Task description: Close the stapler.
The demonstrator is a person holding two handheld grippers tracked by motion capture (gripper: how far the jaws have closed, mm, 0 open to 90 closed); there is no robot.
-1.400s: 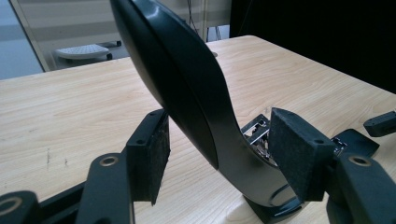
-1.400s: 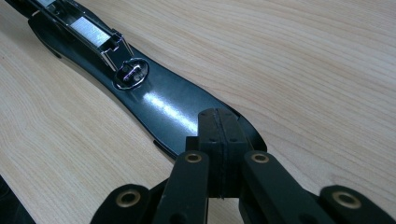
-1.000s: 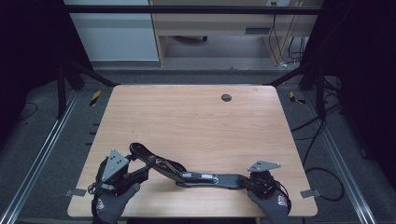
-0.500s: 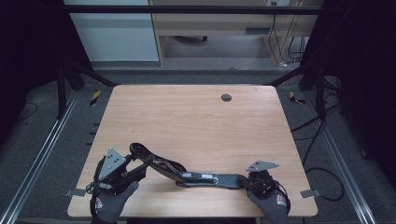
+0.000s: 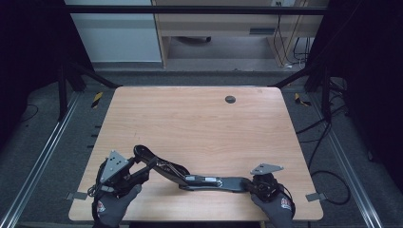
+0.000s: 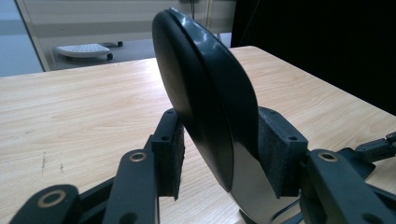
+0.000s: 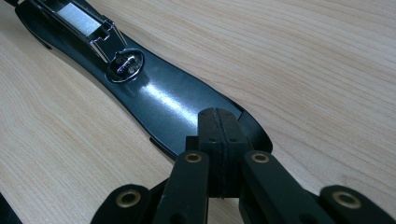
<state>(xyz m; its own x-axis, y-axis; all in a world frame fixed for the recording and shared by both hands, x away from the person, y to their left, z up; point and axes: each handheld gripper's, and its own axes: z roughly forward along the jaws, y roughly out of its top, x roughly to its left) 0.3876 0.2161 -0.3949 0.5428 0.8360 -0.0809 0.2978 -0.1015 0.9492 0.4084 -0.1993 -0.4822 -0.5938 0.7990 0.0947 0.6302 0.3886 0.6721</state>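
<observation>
Light wooden table (image 5: 199, 123) in a dark-walled bay, long black glossy stapler (image 5: 190, 176) opened flat along its near edge.
Near edge: left gripper (image 5: 142, 167) has its jaws partly spread around the stapler's raised rounded top arm (image 6: 205, 98); they have just been closing, the right pad (image 6: 275, 154) touches, the left pad looks just off it. Right gripper (image 5: 247, 186) has its jaws pressed together over the tip of the flat base (image 7: 177, 107). Farther back, a small dark round hole (image 5: 230, 99) in the tabletop.
</observation>
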